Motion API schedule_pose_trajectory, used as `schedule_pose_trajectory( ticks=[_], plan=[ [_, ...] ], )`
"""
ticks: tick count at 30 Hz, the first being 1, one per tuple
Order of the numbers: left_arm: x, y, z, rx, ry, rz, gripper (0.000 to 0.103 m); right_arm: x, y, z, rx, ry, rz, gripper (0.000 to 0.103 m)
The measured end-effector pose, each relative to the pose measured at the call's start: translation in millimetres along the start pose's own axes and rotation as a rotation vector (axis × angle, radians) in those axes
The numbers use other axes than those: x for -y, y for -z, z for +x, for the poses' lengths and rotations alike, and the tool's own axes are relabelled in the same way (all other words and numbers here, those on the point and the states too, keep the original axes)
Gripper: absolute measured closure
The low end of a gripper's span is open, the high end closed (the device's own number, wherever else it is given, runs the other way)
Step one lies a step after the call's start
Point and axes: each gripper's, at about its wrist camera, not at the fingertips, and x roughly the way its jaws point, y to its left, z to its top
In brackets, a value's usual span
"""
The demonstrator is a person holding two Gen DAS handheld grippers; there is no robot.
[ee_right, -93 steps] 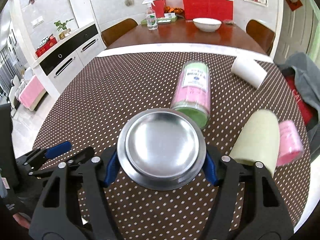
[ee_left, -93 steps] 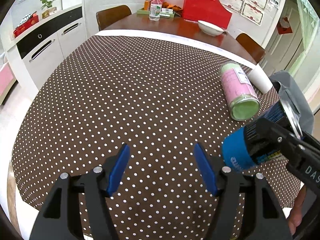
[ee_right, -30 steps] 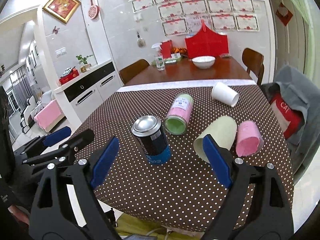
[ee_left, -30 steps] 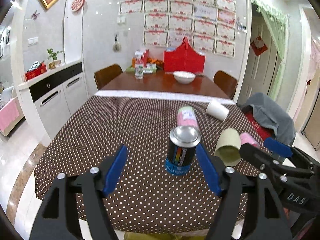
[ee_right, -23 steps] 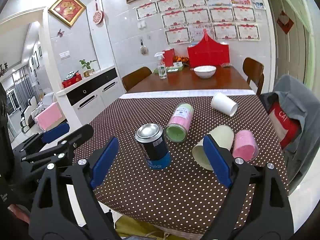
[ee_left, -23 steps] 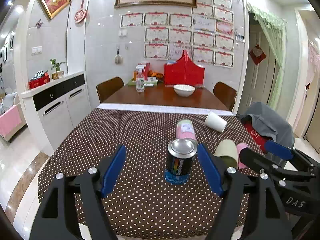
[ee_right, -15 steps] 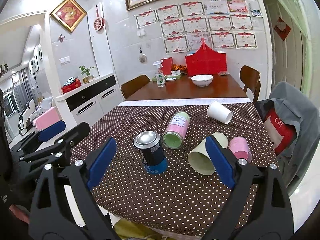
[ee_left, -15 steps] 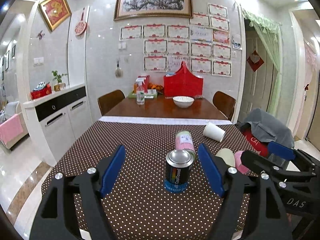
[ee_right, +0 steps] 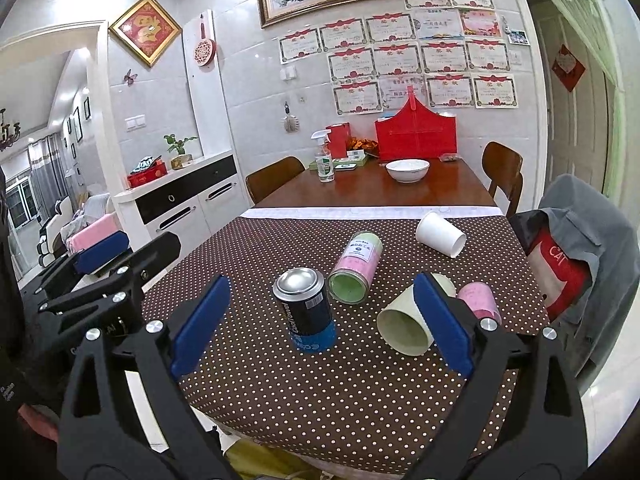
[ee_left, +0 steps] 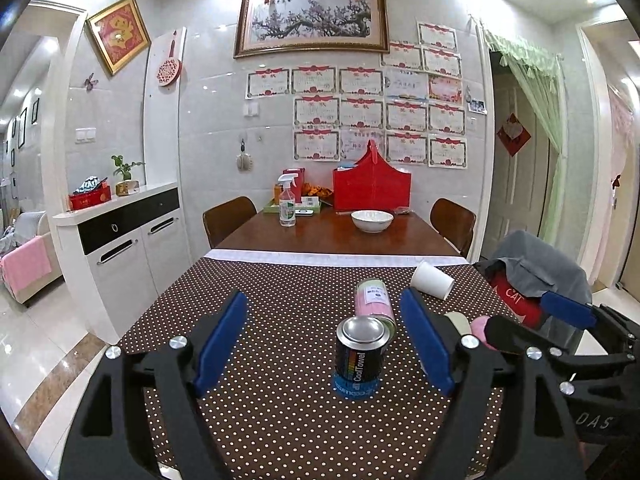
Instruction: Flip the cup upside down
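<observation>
A black and blue metal cup (ee_left: 358, 360) stands upside down, silver base up, on the brown dotted tablecloth (ee_left: 280, 420); it also shows in the right wrist view (ee_right: 305, 312). My left gripper (ee_left: 326, 344) is open and empty, held back from the table near its front edge. My right gripper (ee_right: 322, 330) is open and empty, also drawn back from the table. Neither touches the cup.
A pink and green cup (ee_right: 354, 270), a pale green cup (ee_right: 408, 320), a pink cup (ee_right: 478, 300) and a white paper cup (ee_right: 440, 234) lie on their sides behind and right of the standing cup. A grey jacket (ee_right: 580, 240) hangs on a chair at the right. A wooden table with a white bowl (ee_right: 408, 170) stands behind.
Earlier my right gripper held the cup on its side; it now stands base up on the cloth. Both grippers have pulled back and up from the table.
</observation>
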Motion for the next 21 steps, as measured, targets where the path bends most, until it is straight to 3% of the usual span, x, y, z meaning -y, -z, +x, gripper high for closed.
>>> schedule_pose_trajectory(
  ticks=[21],
  plan=[
    [-1.7, 4.5, 0.1, -0.010, -0.013, 0.007, 0.025, 4.5, 5.3, 4.6, -0.022, -0.002, -0.002, 0.009]
  ],
)
